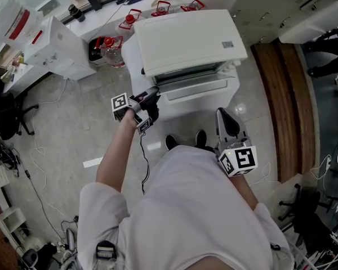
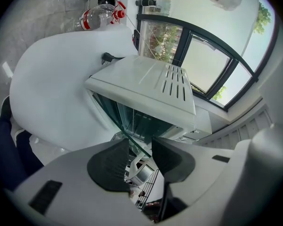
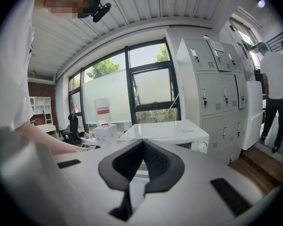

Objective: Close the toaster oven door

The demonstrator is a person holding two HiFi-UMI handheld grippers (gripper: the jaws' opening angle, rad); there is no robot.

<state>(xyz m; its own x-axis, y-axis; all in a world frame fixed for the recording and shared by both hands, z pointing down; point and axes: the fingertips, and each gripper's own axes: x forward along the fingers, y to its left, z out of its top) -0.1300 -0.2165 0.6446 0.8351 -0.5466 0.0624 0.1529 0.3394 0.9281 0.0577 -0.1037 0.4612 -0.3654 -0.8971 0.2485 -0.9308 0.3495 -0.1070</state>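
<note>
The white toaster oven (image 1: 186, 38) stands on a white table (image 1: 132, 58), and its glass door (image 1: 192, 79) hangs partly open toward me. My left gripper (image 1: 148, 101) is at the door's left end. In the left gripper view the oven (image 2: 146, 84) looks tilted. There the door's glass edge (image 2: 127, 119) and a silver handle piece (image 2: 142, 172) lie in the gap of the left gripper (image 2: 140, 144), whose pads stand apart from them. My right gripper (image 1: 228, 120) hangs back near my body, its tips meeting on nothing (image 3: 142, 142), and the oven (image 3: 165, 128) lies ahead of it.
Red-capped clear bottles (image 1: 110, 46) and a white box (image 1: 62, 49) sit left of the oven. White lockers (image 3: 217, 93) stand to the right beside a wooden floor strip (image 1: 281, 94). A person (image 3: 273, 79) stands far right. A cable (image 1: 143, 162) hangs from the left gripper.
</note>
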